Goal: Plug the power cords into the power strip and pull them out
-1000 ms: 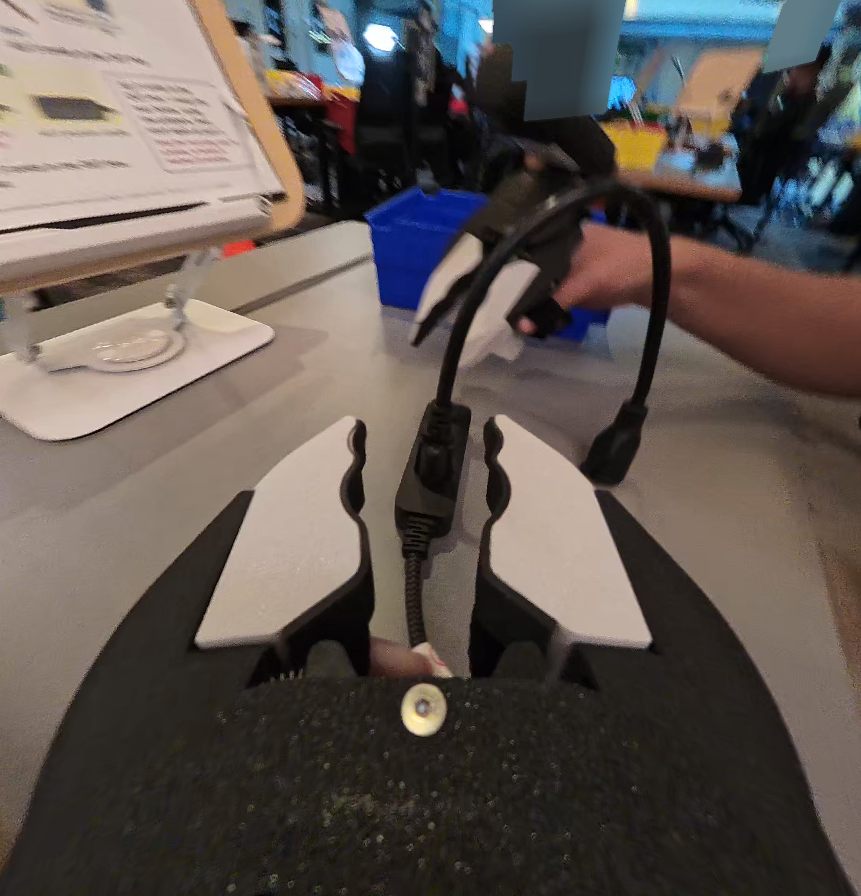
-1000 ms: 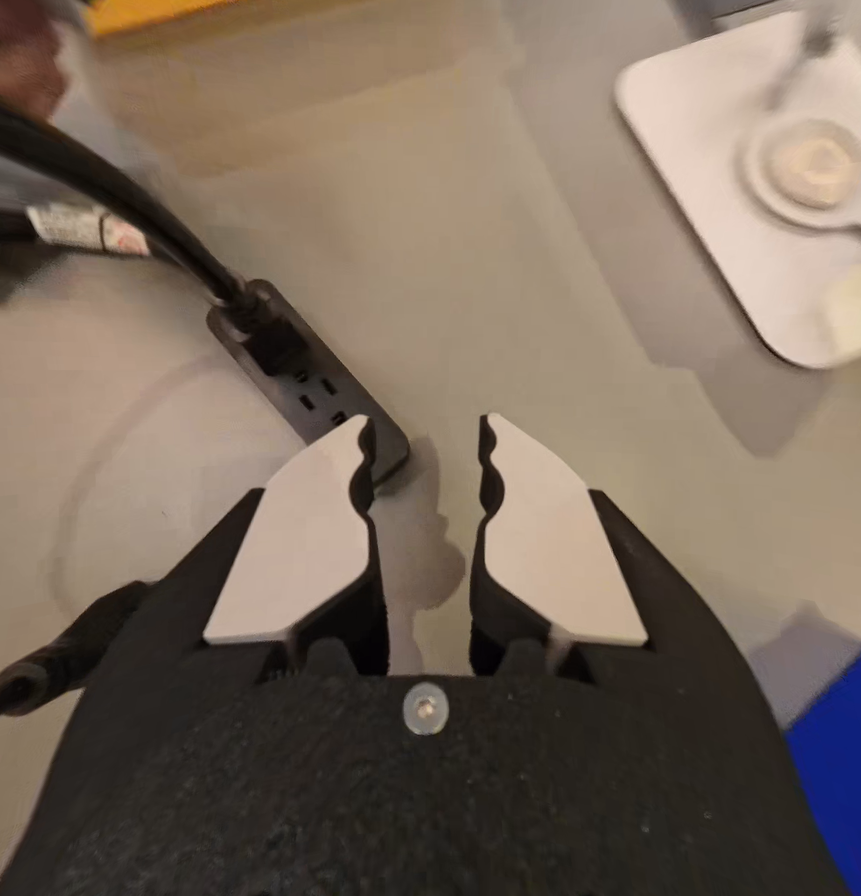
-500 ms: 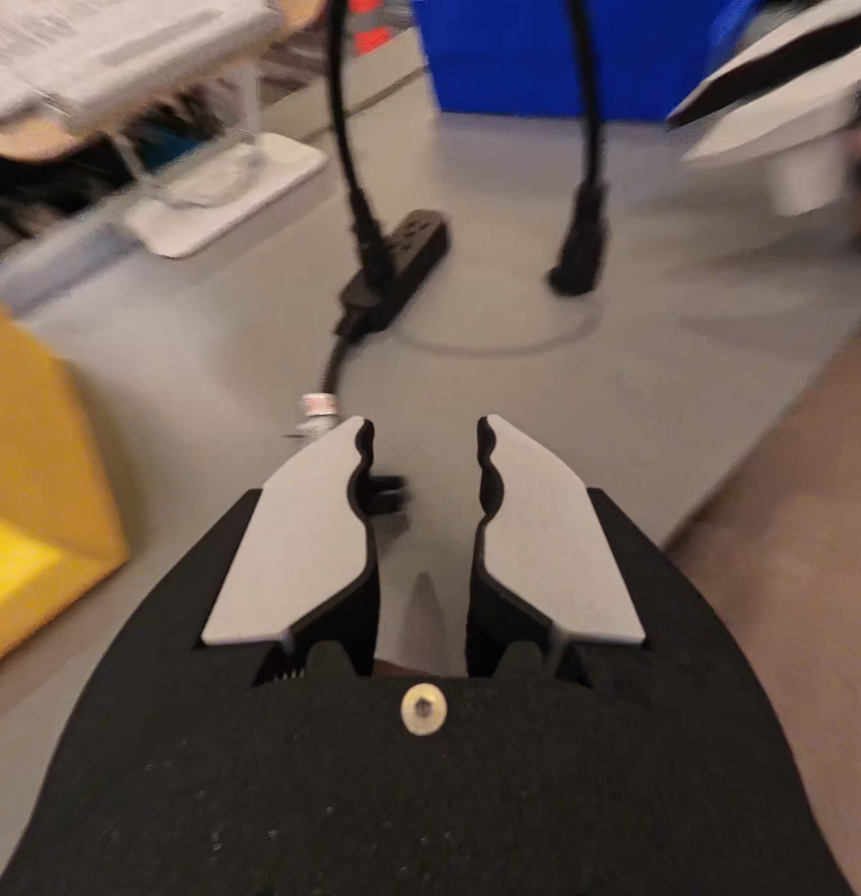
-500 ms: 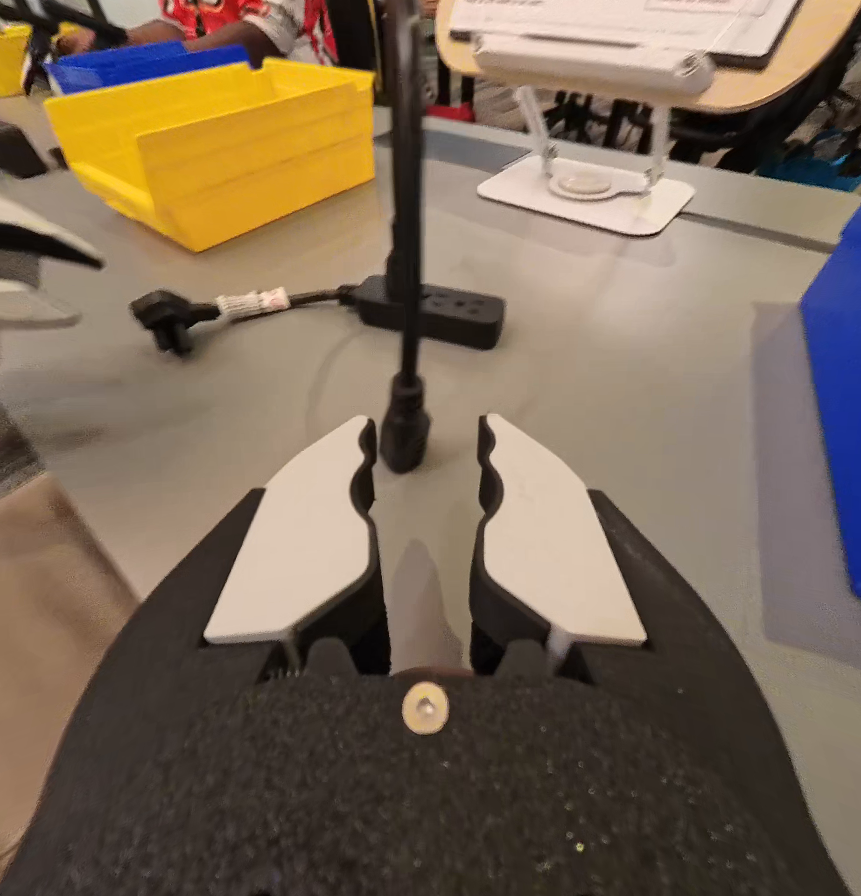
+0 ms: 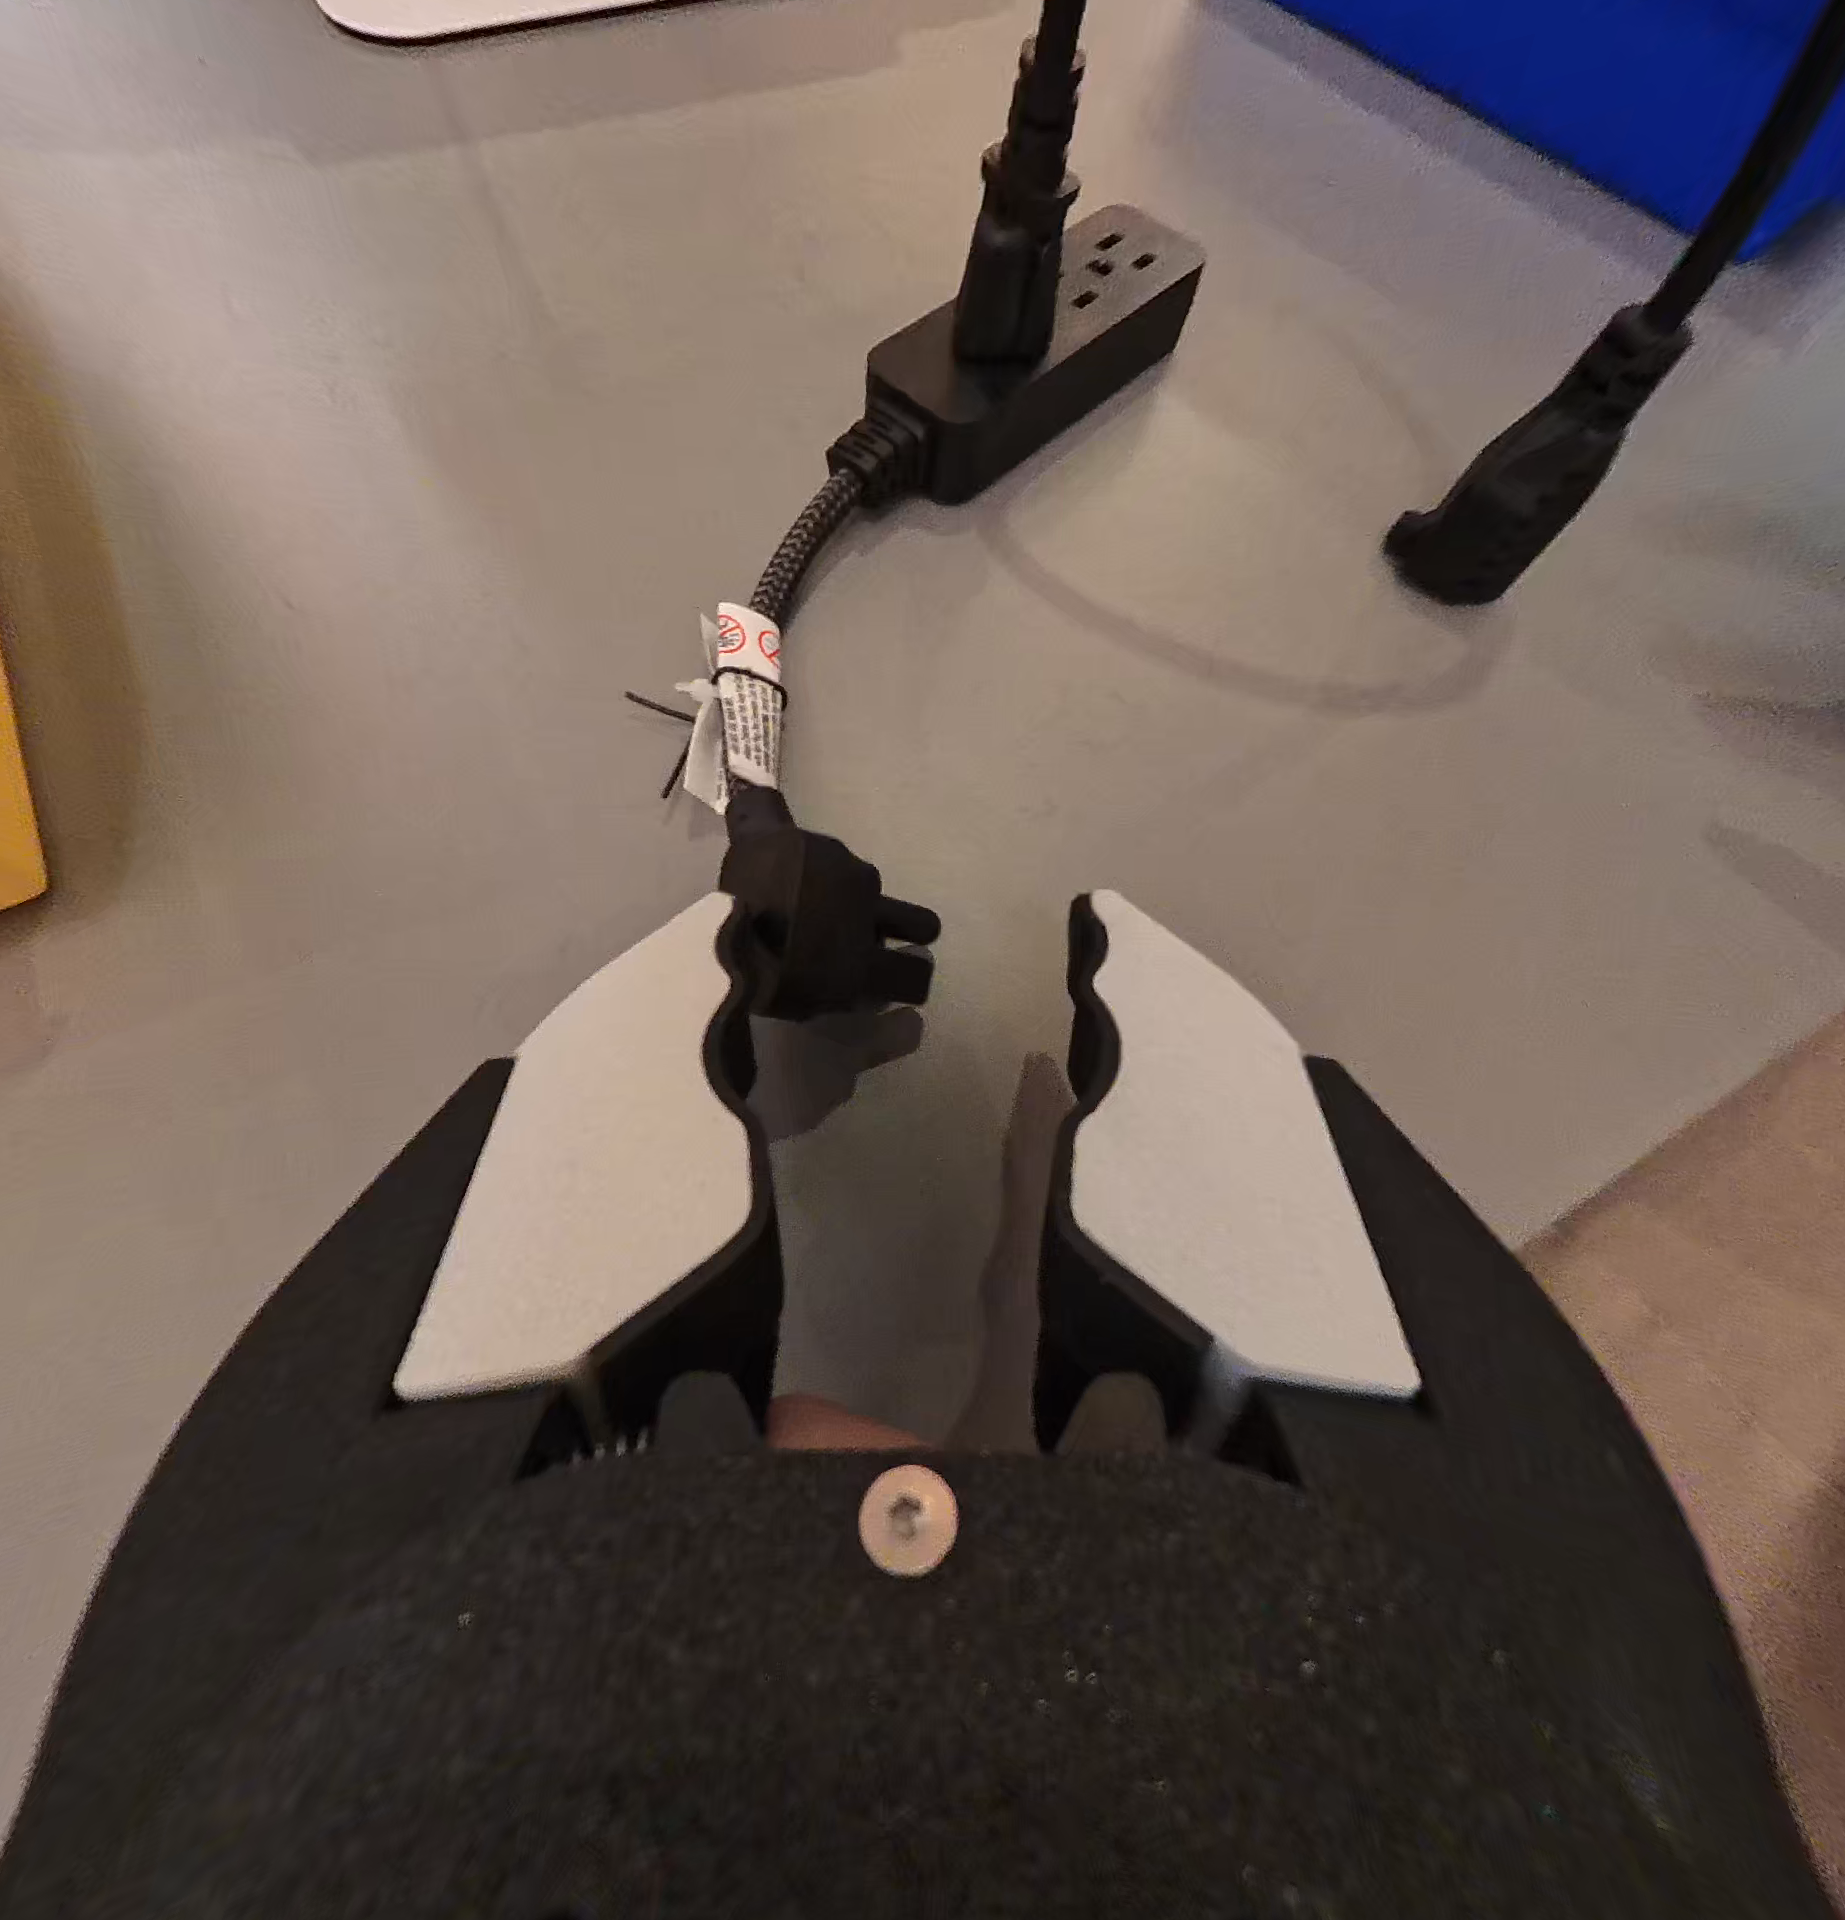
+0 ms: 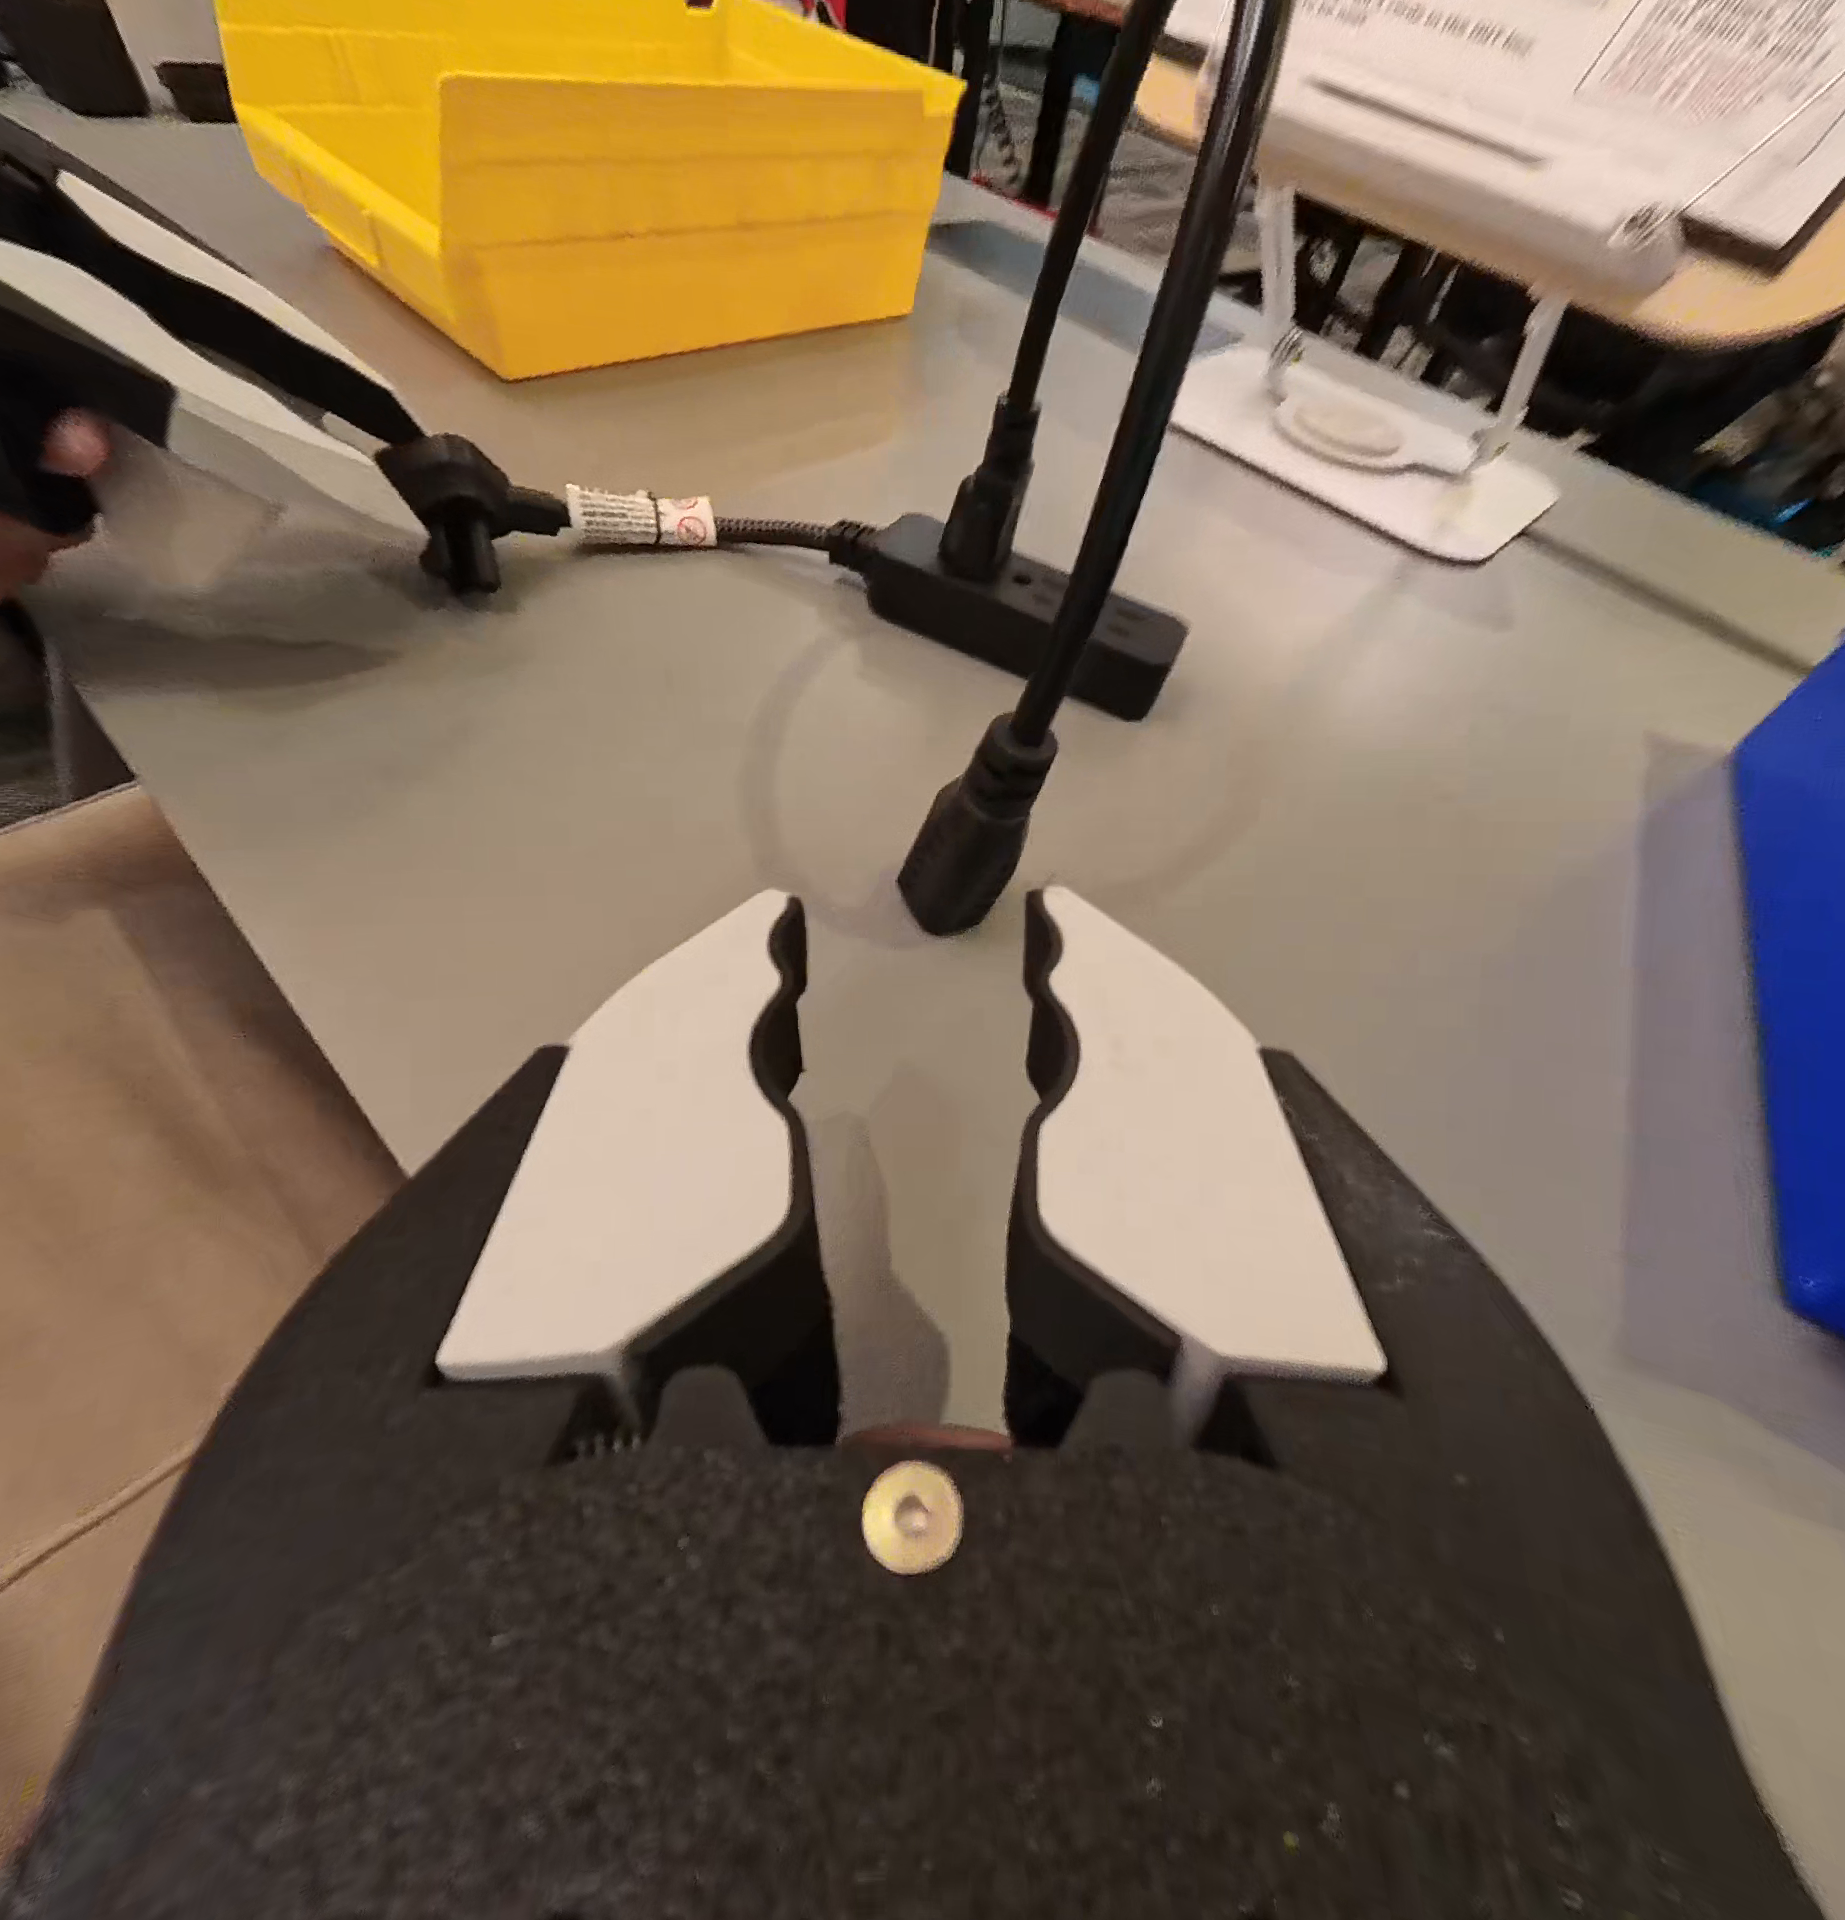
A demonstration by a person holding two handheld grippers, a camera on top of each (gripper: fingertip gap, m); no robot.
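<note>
While hovering low over the grey table (image 5: 274, 416), spreads the left gripper (image 5: 902, 914) wide and clamps nothing. Puts the strip's own black plug (image 5: 814, 935) between the fingers, hard by the left one, prongs toward 3 o'clock; cannot tell whether touching. From there, toward 12 o'clock, traces a braided lead (image 5: 783, 561) with a white tag (image 5: 736, 707) up to the black power strip (image 5: 1043, 353), lying flat at 1 o'clock. Shows one power cord plug (image 5: 1006, 260) seated upright in the strip's near socket, the farther sockets bare. Finds a second black connector (image 5: 1520, 468) at 2 o'clock, cable rising out of view, tip down at the table, well apart from the strip. Sets the right gripper (image 6: 913, 914) partly open, gripping nothing, with that connector just ahead at 12 o'clock. Places a yellow bin (image 6: 585, 208) at 11 o'clock, a blue bin (image 6: 1811, 1039) at 3 o'clock, a white document stand (image 6: 1365, 436) at 1 o'clock.
</note>
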